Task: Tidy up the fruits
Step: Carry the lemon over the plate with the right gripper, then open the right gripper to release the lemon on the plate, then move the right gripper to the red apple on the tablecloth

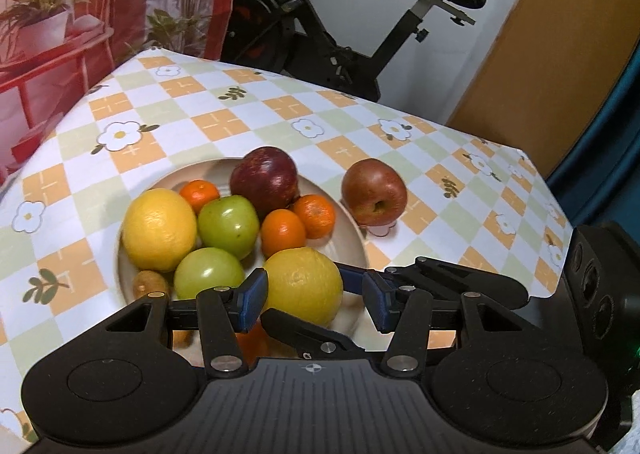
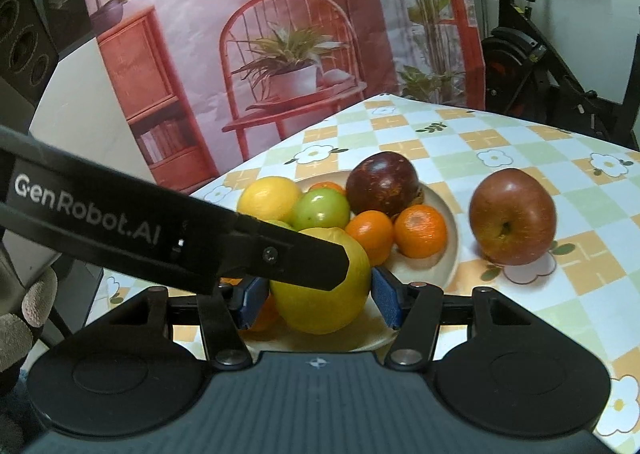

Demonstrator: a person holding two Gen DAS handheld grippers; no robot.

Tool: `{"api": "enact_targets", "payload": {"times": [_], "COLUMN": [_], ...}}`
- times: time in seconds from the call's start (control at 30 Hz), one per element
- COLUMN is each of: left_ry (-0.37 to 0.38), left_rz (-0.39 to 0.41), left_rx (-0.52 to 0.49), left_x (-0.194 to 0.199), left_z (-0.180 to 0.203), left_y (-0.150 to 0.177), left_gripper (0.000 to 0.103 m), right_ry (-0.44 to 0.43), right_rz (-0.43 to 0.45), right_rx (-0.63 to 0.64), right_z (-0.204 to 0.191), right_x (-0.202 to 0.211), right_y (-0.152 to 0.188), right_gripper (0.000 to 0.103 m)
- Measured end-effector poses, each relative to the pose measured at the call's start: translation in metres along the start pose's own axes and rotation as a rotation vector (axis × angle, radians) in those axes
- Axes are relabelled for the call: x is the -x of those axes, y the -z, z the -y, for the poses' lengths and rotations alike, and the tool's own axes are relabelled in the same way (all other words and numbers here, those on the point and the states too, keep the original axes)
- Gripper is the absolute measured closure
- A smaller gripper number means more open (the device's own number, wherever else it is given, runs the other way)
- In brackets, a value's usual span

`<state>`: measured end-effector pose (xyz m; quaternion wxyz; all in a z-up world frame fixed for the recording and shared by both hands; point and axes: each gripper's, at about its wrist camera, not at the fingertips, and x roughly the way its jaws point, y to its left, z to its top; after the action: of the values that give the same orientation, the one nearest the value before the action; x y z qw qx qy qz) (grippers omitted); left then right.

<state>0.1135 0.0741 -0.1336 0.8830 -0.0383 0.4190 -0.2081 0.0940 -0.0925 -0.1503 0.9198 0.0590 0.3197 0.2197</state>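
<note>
A beige plate [image 1: 352, 230] holds several fruits: two yellow citrus, two green apples [image 1: 228, 225], small oranges [image 1: 282, 232], a dark red apple [image 1: 264, 177] and a kiwi [image 1: 150, 284]. A red apple [image 1: 374, 191] lies on the tablecloth right of the plate; it also shows in the right wrist view [image 2: 512, 215]. My right gripper [image 2: 320, 300] is open around the near yellow citrus [image 2: 324, 294], pads close beside it. My left gripper [image 1: 312, 302] is open around the same citrus [image 1: 304, 284], over the plate's near edge. The left gripper's finger [image 2: 288, 254] crosses the right wrist view over the citrus.
The table has a checked flower-pattern cloth [image 1: 224, 121]. An exercise bike [image 1: 320, 25] stands behind the far edge, beside a printed backdrop [image 2: 280, 53]. The table's right edge [image 1: 560, 213] drops off near a wooden door.
</note>
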Motion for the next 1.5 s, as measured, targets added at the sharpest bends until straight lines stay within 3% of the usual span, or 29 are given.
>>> {"api": "enact_targets", "payload": {"times": [0.5,0.87,1.2,1.5], "left_ry": [-0.026,-0.003,0.011,0.038], "left_rz": [0.031,0.132,0.151,0.094], "left_rx": [0.022,0.031,-0.050,-0.056], "left_x": [0.001,0.009,-0.015,-0.057], "left_z": [-0.003,0.004,0.038,0.050], "left_y": [-0.001,-0.020,-0.049,-0.072], "left_gripper": [0.049,0.048,0.047,0.047], "right_ry": [-0.028,-0.022,0.149,0.254], "right_rz": [-0.022,0.052,0.183,0.151], "right_rx": [0.018,0.026,0.029,-0.006], "right_z": [0.000,0.009,0.045,0.073], "right_x": [-0.007,0.010,0.040,0.028], "right_y": [-0.001,-0.002,-0.007,-0.009], "right_gripper": [0.043,0.042,0.042,0.041]}}
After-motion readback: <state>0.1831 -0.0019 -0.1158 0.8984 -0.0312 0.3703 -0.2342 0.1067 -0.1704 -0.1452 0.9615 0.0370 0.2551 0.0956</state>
